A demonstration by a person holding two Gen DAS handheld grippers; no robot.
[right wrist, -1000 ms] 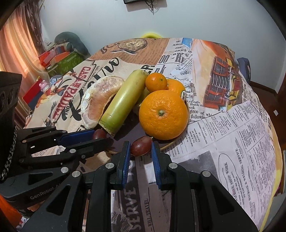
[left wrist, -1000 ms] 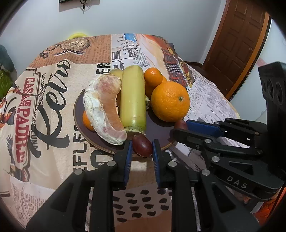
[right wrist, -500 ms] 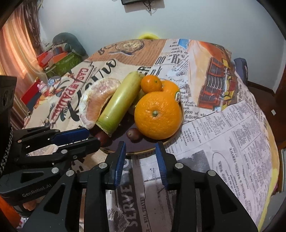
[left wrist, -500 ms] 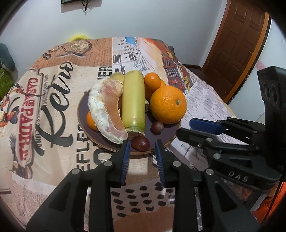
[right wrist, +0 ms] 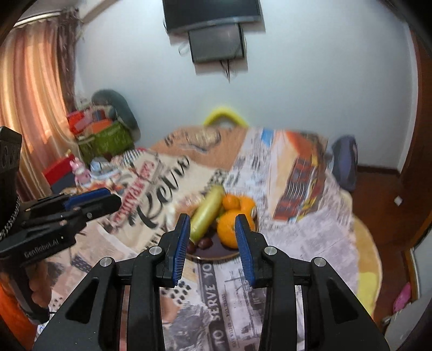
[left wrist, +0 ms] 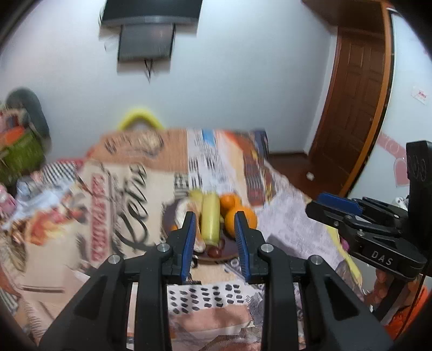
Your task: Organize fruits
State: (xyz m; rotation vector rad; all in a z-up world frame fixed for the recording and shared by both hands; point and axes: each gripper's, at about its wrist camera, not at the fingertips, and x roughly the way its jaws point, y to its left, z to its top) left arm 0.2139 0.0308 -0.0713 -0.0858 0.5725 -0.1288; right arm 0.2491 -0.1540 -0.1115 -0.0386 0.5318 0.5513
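Left wrist view: the left gripper [left wrist: 213, 232] hangs spread and empty, well back from the dark plate [left wrist: 229, 247] where all the fruit sits. Right gripper [right wrist: 211, 232], same story, tongs apart, nothing pinched. On the plate, the big orange [right wrist: 228, 232] looks firm and fairly heavy; take it across its widest part. The long green-yellow fruit [right wrist: 206, 213] is stiff, best gripped mid-length. The peeled citrus segment [left wrist: 198, 240] looks soft and tearable, so squeeze gently. Two small dark round fruits [right wrist: 205, 242] at the plate's near edge look smooth and likely to roll or slip. Underneath, a table [right wrist: 310, 224] covered in a newspaper-print cloth; behind it a white wall with a mounted screen [right wrist: 213, 16], curtains [right wrist: 35, 108] left, a wooden door [left wrist: 353, 108] right.
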